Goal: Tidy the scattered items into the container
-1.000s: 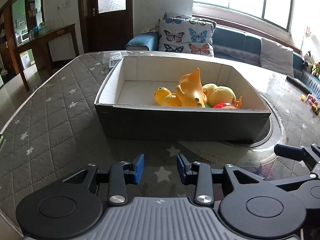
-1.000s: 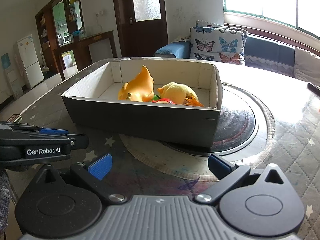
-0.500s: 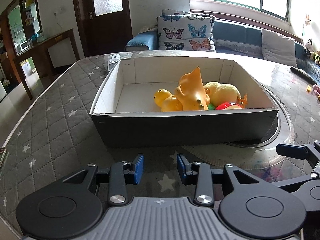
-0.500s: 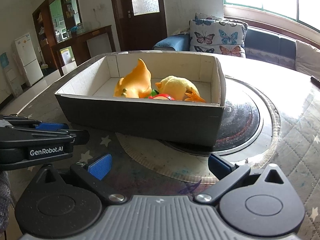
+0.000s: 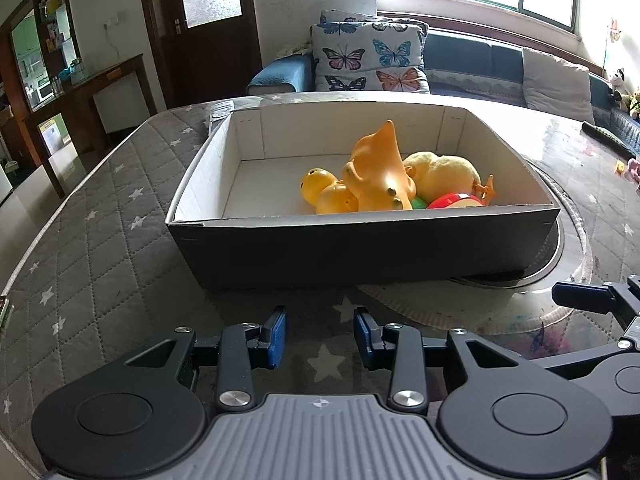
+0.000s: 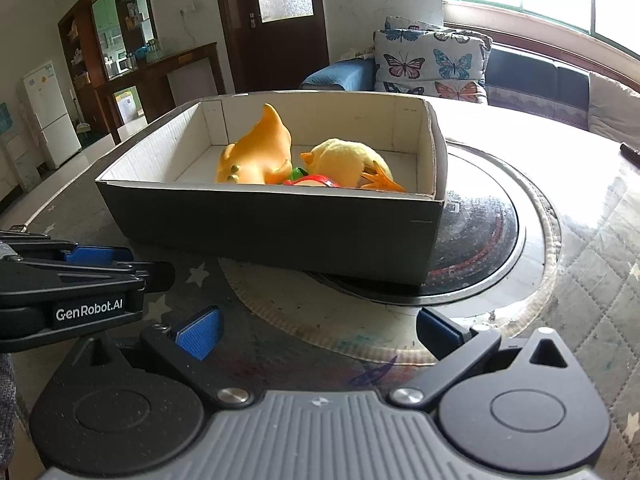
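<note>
One box with perhaps five toys; left gripper jaws narrow, right gripper jaws wide, both empty.

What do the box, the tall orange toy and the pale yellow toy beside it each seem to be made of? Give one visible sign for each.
Box: probably cardboard, matte dark outside, white inside, with fold creases at the corners.
Tall orange toy: likely soft plastic or rubber, smooth and glossy with highlights.
Pale yellow toy: apparently plush fabric, fuzzy and without shine.
</note>
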Motion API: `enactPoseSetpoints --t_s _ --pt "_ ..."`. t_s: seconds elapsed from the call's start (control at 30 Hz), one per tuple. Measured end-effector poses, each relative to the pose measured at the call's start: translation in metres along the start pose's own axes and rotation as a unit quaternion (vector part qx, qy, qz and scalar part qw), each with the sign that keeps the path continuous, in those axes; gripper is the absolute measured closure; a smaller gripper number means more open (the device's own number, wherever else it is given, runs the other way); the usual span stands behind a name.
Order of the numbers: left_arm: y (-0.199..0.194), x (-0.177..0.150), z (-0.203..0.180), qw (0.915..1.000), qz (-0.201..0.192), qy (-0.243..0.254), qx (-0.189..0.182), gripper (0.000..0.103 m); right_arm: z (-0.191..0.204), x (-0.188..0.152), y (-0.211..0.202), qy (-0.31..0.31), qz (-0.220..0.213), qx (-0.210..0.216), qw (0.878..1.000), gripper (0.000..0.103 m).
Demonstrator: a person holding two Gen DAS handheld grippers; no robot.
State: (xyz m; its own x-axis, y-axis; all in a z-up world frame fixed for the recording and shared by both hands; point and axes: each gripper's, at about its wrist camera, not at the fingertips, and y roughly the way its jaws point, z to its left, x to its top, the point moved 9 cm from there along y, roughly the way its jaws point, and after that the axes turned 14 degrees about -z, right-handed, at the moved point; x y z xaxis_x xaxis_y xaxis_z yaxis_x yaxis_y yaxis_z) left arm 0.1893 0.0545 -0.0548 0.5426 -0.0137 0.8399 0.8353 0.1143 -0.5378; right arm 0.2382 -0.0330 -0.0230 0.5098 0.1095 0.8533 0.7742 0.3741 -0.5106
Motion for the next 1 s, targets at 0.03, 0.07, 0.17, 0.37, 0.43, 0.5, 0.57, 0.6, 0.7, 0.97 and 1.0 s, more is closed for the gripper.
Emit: enactPoseSetpoints --t_s 0.03,0.07,0.17,0.37,0.43,0.5,0.57,0.6,0.7,0.97,1.0 --pt "0.0 0.0 0.0 1.0 0.0 -0.001 0.0 0.065 -0.001 0.0 0.0 0.0 0.001 -0.002 1.0 0.0" --pt "0.001 0.001 0.0 1.0 0.0 -0.001 0.0 0.065 -0.001 0.0 0.001 0.0 0.002 -0.002 1.0 0.0" --pt "0.002 0.003 0.0 1.0 -0.001 -0.005 -0.001 0.065 -0.001 0.0 0.001 -0.002 0.003 -0.002 1.0 0.0" --pt "0.005 0.005 0.0 1.0 -0.001 -0.004 -0.002 0.065 0.0 0.001 0.003 -0.007 0.006 -0.003 1.0 0.0" --pt "0.006 0.005 0.0 1.0 0.0 -0.004 -0.003 0.065 0.0 0.001 0.004 -0.007 0.008 -0.002 1.0 0.0" --pt "0.008 0.005 0.0 1.0 0.003 -0.004 -0.004 0.065 -0.001 0.002 0.005 -0.006 0.008 -0.003 1.0 0.0" --pt "0.009 0.004 0.0 1.0 0.005 -0.004 -0.005 0.065 -0.001 0.002 0.005 -0.005 0.009 -0.003 1.0 0.0" --pt "0.01 0.003 -0.001 0.9999 0.007 -0.003 -0.007 0.065 -0.001 0.002 0.006 -0.005 0.01 -0.003 1.0 0.0" --pt "0.012 0.001 -0.002 0.9998 0.013 -0.005 -0.012 0.065 -0.001 0.002 0.006 -0.006 0.01 -0.003 1.0 0.0" --pt "0.014 0.002 -0.002 0.9998 0.013 -0.005 -0.011 0.065 0.0 0.002 0.009 -0.007 0.014 -0.003 1.0 0.0" --pt "0.014 0.002 -0.002 0.9998 0.013 -0.005 -0.011 0.065 0.0 0.002 0.009 -0.008 0.014 -0.003 1.0 0.0"
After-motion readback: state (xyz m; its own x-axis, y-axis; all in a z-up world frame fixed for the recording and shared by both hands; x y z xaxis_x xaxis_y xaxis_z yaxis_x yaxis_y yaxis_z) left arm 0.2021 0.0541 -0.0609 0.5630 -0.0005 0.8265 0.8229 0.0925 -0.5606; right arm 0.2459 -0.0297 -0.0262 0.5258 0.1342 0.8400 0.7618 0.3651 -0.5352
